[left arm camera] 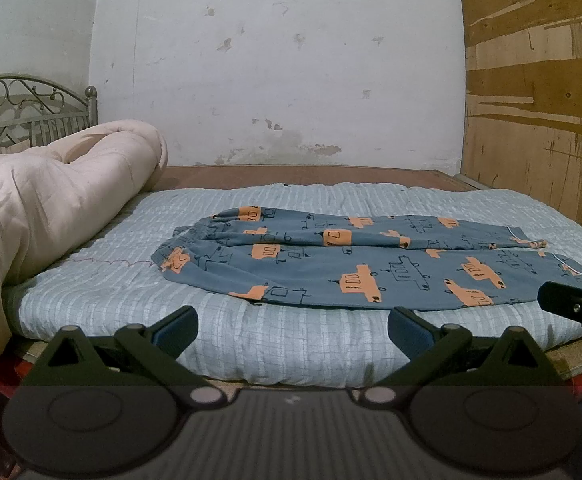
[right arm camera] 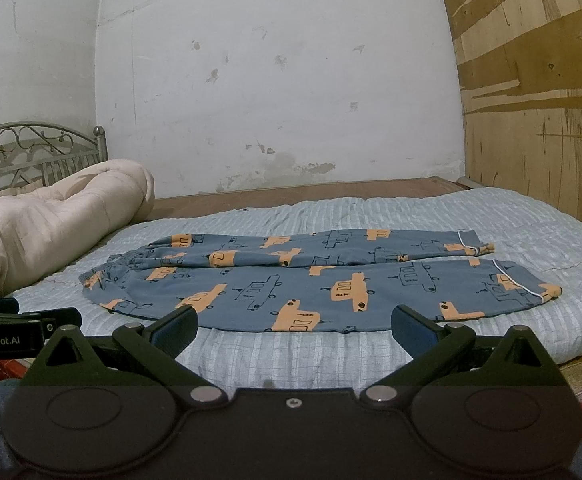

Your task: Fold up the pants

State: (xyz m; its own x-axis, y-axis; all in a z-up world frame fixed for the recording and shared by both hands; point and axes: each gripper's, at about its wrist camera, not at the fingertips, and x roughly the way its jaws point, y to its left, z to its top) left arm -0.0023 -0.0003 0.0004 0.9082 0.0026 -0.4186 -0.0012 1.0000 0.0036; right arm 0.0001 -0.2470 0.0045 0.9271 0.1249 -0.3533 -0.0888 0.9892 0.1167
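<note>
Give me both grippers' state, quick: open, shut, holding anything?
Left gripper: open, holding nothing, short of the pants.
Right gripper: open, holding nothing, at the pants' near edge.

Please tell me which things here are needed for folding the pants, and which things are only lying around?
Needed:
pants, spread flat on the mat
left gripper, open
right gripper, open
mat, the surface under the pants

Only lying around:
quilt, rolled up at the left
headboard

"GenRobot.AI" in white, first letter cut off, on left gripper (right arm camera: 27, 326) body
</note>
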